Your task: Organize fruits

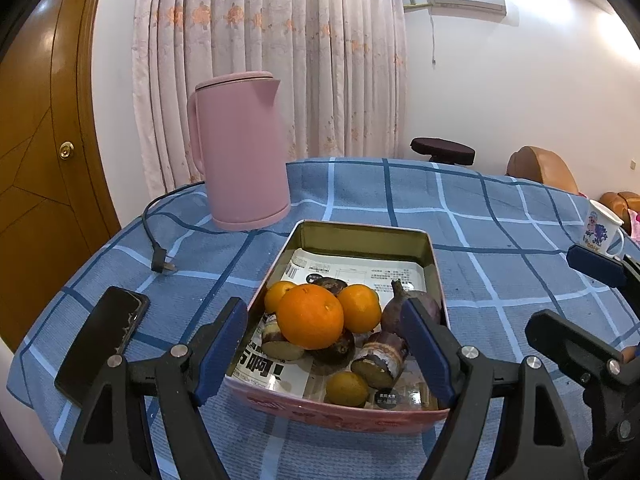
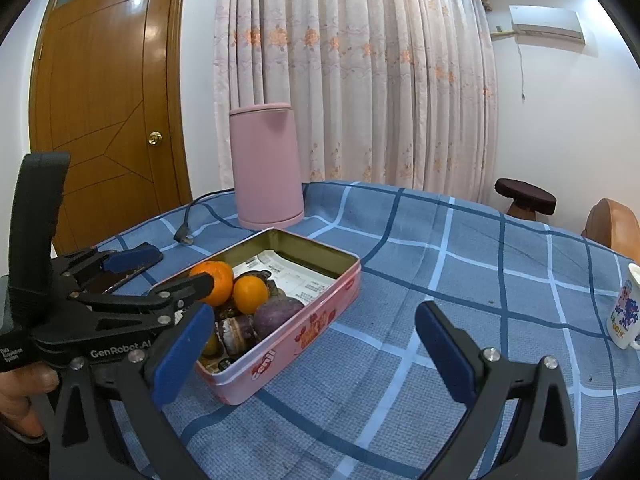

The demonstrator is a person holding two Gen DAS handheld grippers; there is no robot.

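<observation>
A pink tin (image 1: 360,233) lined with printed paper sits on the blue checked tablecloth. It holds a large orange (image 1: 310,316), smaller oranges (image 1: 360,308), a purple tuber (image 1: 416,300), a cut tuber piece (image 1: 380,362) and dark round fruits. My left gripper (image 1: 324,320) is open, its fingers straddling the tin's near end without touching the fruit. In the right wrist view the tin (image 2: 304,336) lies left of centre with the oranges (image 2: 214,280) showing. My right gripper (image 2: 316,320) is open over bare cloth beside the tin. The left gripper (image 2: 168,270) appears there, open above the tin's left end.
A pink kettle (image 1: 244,160) stands behind the tin, its cord and plug (image 1: 162,266) trailing left. A black phone (image 1: 104,344) lies at the left table edge. A printed mug (image 2: 626,312) stands far right. A hand (image 2: 20,396) holds the left gripper's handle.
</observation>
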